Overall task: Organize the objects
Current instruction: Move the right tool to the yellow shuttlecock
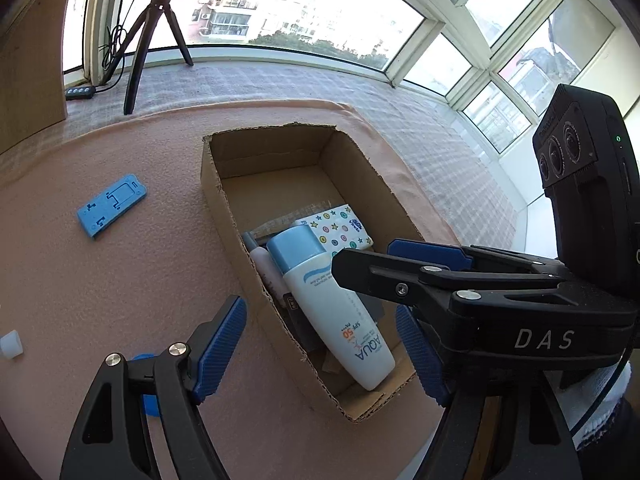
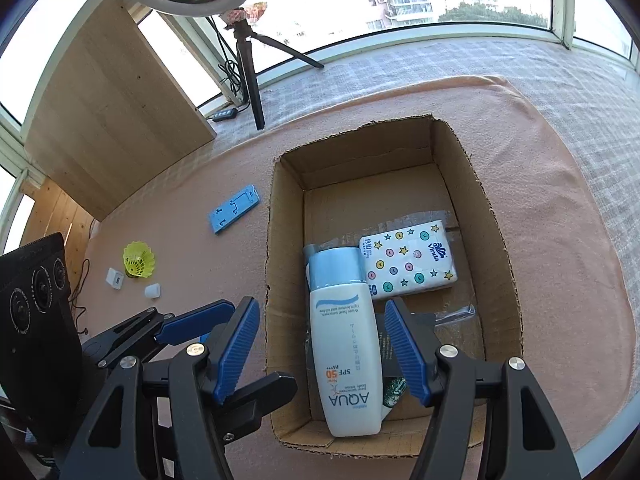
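**Cardboard box holding the bottle, both of your grippers spread above it**

Cardboard is forming the open brown box (image 2: 496, 248), which is sitting on the pink cloth (image 2: 192, 208) covering the table. Inside it, the white sunscreen bottle with the light-blue cap (image 2: 344, 344) is lying on its side, cap pointing toward the far wall of the box. Just beside the cap, the white tissue pack printed with stars and dots (image 2: 408, 266) is lying flat on the box floor. Other small items are lying under the bottle; you cannot tell what they are.

You are holding your right gripper (image 2: 320, 356) over the near end of the box, jaws spread, one blue pad on each side of the bottle and neither pressing on it. Your left gripper (image 1: 320, 344) is hovering at the box's left wall, jaws also spread wide and gripping nothing.

Outside the box, on the cloth to its left, the flat blue plastic plate (image 2: 234, 208) is lying alone. Further left, the yellow shuttlecock (image 2: 138, 260) is sitting near two small white blocks (image 2: 114, 279).
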Demonstrator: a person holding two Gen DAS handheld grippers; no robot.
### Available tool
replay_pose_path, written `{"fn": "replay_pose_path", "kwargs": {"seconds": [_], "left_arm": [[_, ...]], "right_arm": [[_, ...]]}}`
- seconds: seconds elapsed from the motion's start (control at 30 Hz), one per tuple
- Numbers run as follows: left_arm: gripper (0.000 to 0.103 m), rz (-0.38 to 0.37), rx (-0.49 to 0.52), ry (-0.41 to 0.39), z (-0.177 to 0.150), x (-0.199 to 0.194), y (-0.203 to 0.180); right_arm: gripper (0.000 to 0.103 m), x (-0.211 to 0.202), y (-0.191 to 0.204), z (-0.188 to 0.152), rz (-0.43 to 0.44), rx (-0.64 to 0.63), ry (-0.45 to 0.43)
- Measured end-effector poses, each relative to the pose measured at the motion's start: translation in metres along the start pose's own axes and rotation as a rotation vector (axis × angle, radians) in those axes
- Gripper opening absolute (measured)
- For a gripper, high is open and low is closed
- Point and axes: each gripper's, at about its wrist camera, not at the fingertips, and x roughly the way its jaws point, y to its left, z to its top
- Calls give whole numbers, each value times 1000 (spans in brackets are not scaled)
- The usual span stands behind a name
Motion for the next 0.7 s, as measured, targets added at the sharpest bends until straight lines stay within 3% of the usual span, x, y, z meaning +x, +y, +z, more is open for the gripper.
{"fn": "replay_pose_path", "kwargs": {"seconds": [0.5,0.7], "left_arm": [[80,140,-171,-68,-52,-74,102],[80,216,-238,-103,-74,-109,148]], "right_arm": [[61,21,81,-3,58,-138,-20],[61,34,121,-6,44,-217,-28]]}}
